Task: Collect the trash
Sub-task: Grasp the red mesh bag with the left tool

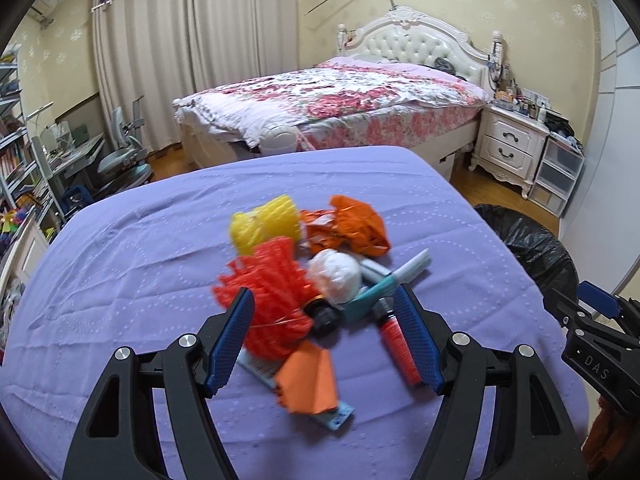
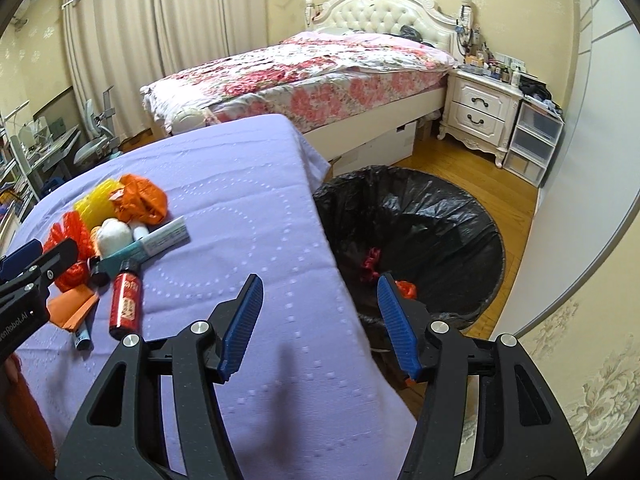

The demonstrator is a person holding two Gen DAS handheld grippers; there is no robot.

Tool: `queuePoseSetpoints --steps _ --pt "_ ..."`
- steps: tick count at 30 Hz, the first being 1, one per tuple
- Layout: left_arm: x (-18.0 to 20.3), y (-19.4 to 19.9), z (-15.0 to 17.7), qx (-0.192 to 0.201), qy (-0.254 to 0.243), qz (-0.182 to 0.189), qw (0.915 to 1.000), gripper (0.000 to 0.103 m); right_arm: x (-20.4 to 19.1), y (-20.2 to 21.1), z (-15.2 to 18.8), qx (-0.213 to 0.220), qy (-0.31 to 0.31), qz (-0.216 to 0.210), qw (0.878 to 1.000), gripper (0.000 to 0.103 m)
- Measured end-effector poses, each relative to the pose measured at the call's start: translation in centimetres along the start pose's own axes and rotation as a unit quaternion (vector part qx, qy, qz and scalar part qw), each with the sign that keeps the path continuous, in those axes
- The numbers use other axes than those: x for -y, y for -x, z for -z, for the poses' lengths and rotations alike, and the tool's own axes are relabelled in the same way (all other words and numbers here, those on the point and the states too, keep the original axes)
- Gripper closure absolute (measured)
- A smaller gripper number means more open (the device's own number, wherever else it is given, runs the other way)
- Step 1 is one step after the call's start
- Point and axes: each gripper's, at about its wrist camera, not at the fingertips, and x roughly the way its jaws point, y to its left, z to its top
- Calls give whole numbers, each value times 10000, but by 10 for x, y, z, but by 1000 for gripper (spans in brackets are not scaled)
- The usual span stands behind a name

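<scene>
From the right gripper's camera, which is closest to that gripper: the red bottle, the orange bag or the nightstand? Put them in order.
From the right gripper:
1. Red bottle, on the purple cloth to its left.
2. Orange bag, farther back in the pile.
3. Nightstand, across the room beside the bed.

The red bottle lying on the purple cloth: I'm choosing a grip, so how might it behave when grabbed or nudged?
The red bottle looks rigid and round, lying on its side, so a nudge could roll it. Its glossy surface may slip between pads. The cloth might slow rolling.
</scene>
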Motion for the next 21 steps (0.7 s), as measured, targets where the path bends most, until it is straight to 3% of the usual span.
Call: queuePoseSetpoints --steps 9,21 --pt "-36 -6 15 -173 218 -238 9993 33 -31 -4 5 -91 257 -208 9994 45" --pt "-47 -25 12 -296 132 63 9995 33 -52 -13 6 -205 404 -356 9983 44"
